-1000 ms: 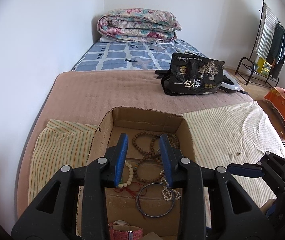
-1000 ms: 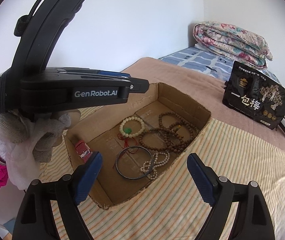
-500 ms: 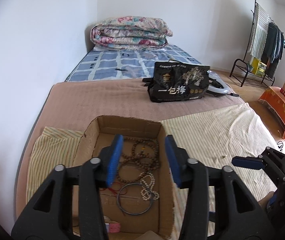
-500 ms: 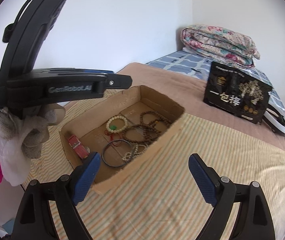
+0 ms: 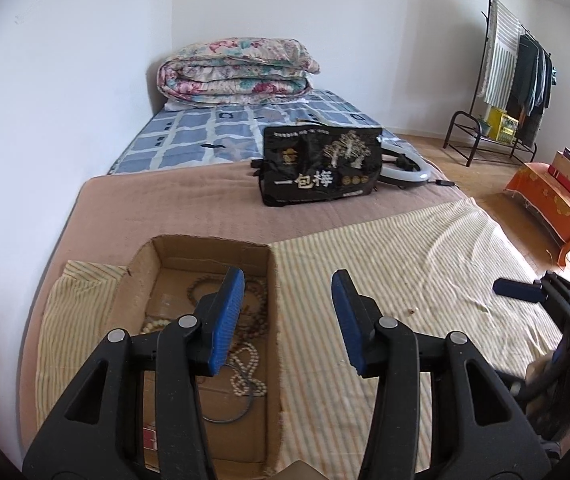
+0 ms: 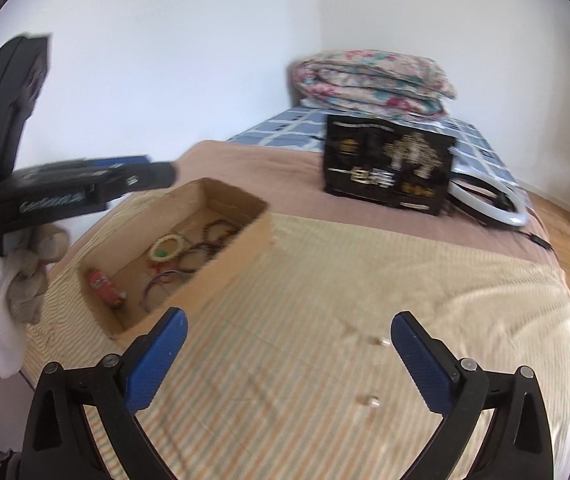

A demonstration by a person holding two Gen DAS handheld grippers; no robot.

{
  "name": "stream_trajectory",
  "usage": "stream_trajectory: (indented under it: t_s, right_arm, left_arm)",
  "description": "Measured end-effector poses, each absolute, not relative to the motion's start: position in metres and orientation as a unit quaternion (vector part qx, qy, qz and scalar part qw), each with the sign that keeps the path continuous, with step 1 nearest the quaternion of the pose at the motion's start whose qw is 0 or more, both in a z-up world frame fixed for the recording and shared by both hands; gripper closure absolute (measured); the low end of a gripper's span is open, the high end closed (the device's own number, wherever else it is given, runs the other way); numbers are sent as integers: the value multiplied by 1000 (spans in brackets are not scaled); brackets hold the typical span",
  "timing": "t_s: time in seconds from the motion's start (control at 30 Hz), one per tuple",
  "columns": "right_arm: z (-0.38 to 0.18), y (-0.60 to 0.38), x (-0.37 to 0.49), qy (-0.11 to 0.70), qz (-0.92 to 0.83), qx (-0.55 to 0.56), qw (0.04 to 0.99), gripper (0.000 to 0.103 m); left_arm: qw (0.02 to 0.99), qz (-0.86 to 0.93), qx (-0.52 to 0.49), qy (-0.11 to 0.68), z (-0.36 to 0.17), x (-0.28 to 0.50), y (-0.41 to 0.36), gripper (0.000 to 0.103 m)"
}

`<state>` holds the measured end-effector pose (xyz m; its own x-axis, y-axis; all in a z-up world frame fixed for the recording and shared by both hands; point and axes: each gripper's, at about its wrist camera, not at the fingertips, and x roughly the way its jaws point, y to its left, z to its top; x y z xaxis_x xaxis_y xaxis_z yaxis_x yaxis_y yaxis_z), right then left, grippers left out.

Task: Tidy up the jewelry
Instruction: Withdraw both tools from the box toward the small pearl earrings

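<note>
An open cardboard box (image 5: 273, 344) (image 6: 225, 256) sits on the striped cloth at the bed's left side. It holds brown bead bracelets (image 6: 217, 232), a pale bead bracelet (image 6: 167, 248), a white bead string (image 5: 247, 368), a dark bangle (image 5: 229, 412) and a red watch (image 6: 105, 286). My left gripper (image 5: 287, 320) is open and empty above the box's right wall. My right gripper (image 6: 285, 360) is open and empty over the cloth; two small pieces (image 6: 379, 342) (image 6: 369, 400) lie on the cloth between its fingers. The left gripper's body (image 6: 65, 192) shows at the left of the right wrist view.
A black printed bag (image 5: 321, 164) and a white ring light (image 5: 405, 164) lie farther back on the bed. A folded floral quilt (image 5: 237, 72) is at the head by the wall. A clothes rack (image 5: 517, 64) and an orange box (image 5: 549, 196) stand on the floor to the right.
My left gripper has opened wider and shifted right, from over the box's inside to its right wall. My right gripper has swung right and away from the box, over the striped cloth.
</note>
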<state>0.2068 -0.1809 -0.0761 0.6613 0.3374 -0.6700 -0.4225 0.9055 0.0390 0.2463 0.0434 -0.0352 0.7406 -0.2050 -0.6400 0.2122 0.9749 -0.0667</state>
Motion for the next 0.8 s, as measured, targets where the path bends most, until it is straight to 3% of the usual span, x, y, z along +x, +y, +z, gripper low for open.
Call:
stream_trajectory:
  t_s: [0.63, 0.8]
  right_arm:
    - [-103, -280, 208, 384, 132, -37, 913, 1]
    - [-119, -278, 208, 400, 146, -41, 904, 7]
  left_arm:
    - [911, -158, 15, 381, -76, 239, -11, 56]
    - [905, -168, 18, 390, -86, 245, -24, 56]
